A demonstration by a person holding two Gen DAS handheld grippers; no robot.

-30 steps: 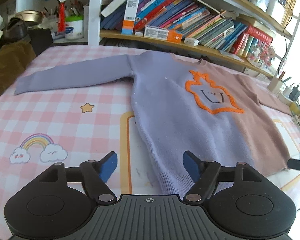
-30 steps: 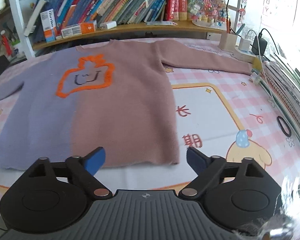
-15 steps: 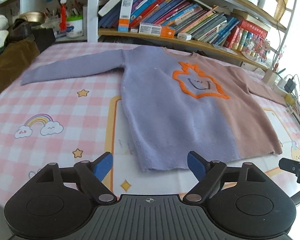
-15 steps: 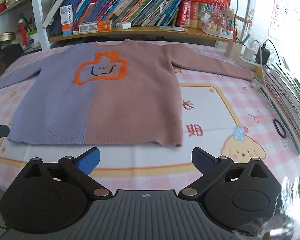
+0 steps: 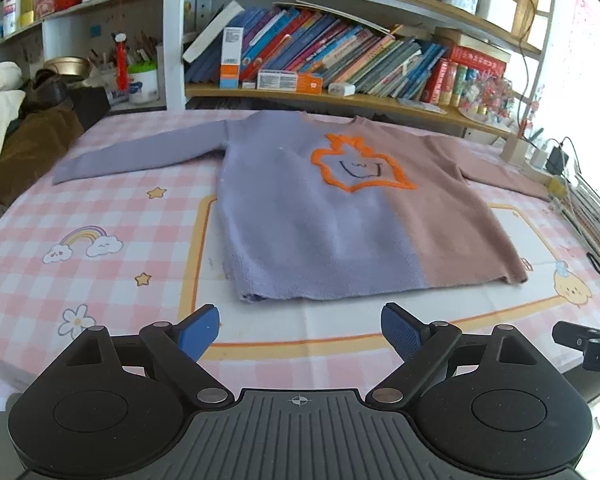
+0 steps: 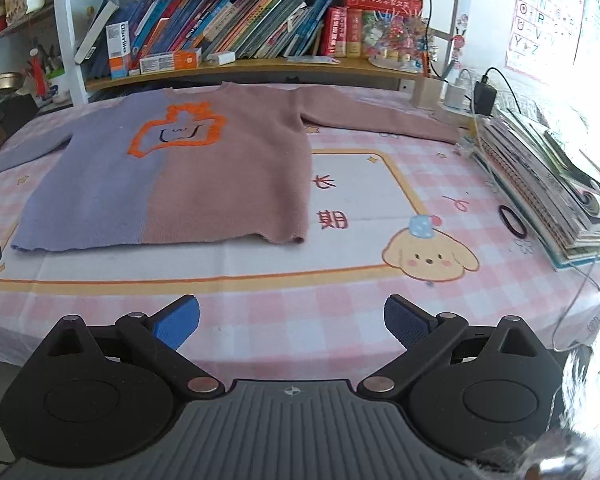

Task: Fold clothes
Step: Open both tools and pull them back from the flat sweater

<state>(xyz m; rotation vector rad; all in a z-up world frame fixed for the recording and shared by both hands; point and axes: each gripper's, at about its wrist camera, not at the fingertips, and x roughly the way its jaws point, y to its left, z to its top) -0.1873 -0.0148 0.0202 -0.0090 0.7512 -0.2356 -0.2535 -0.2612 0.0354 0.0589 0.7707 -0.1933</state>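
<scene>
Sweater point(image 5: 324, 220), half lilac and half dusty pink with an orange outlined figure on the chest, lies spread flat on the desk point(image 5: 100, 208) ahead of the left tool point(image 5: 300, 330), its hem just beyond the blue fingertips point(image 5: 198, 330) and both sleeves stretched out to the sides. The left tool's jaws, which have just been opening, stand wide with nothing between them and clear of the knit. A pink checked cloth with a rainbow point(image 5: 82, 242) covers the desk to the tool's left; a bookshelf point(image 5: 340, 64) runs behind the sweater.

From the right wrist, the sweater point(image 6: 204, 176) sits ahead and to the left of the right tool point(image 6: 292, 322), its hem well apart from the tips. This tool too has just been opening and gapes wide, empty. A cartoon puppy point(image 6: 430, 256) is printed ahead of it, and a black hair tie point(image 6: 512, 220) lies beside stacked books point(image 6: 548, 184) to its right.
</scene>
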